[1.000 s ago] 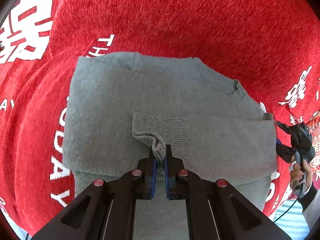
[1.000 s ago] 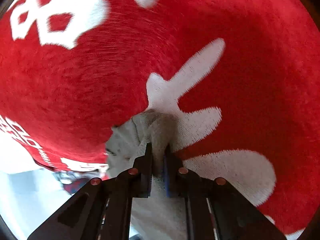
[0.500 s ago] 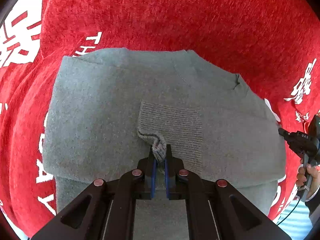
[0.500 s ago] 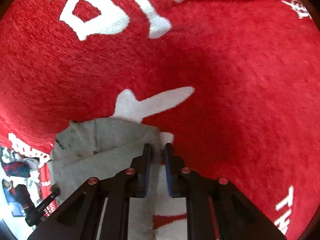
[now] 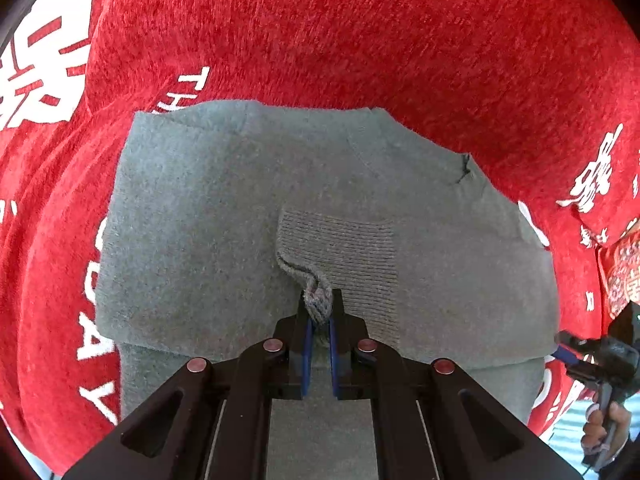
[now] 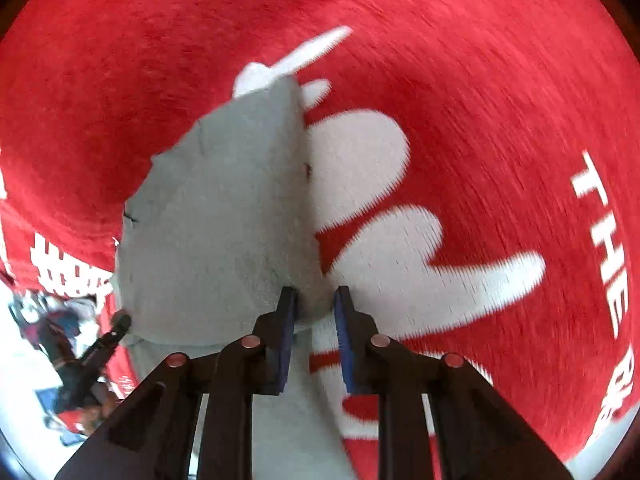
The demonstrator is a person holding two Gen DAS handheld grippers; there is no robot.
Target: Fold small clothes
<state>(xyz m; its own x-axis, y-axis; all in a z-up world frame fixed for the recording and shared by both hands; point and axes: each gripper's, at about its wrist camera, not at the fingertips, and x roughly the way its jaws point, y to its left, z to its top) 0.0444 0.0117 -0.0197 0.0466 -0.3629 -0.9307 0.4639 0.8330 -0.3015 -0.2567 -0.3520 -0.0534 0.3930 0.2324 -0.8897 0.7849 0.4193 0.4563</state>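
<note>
A small grey sweater (image 5: 224,208) lies flat on a red blanket (image 5: 360,40) with white lettering. One sleeve is folded across its front, and my left gripper (image 5: 319,309) is shut on that sleeve's ribbed cuff (image 5: 340,248), pinching a small ridge of it. In the right wrist view the sweater (image 6: 224,208) fills the left half. My right gripper (image 6: 315,300) hangs over the sweater's right edge with its jaws opening; the cloth edge lies below the gap and the pads do not press on it. The right gripper (image 5: 568,346) also shows at the sweater's lower right corner in the left wrist view.
The red blanket (image 6: 480,120) spreads on all sides of the sweater. A person's hand (image 5: 604,428) holds the right gripper's handle at the far right. My left gripper (image 6: 100,348) appears small at the lower left of the right wrist view, with a blurred floor behind it.
The right gripper has let go of the sweater's edge, its jaws have parted, and it has swung away along that edge. The left gripper keeps hold of the cuff and stays put.
</note>
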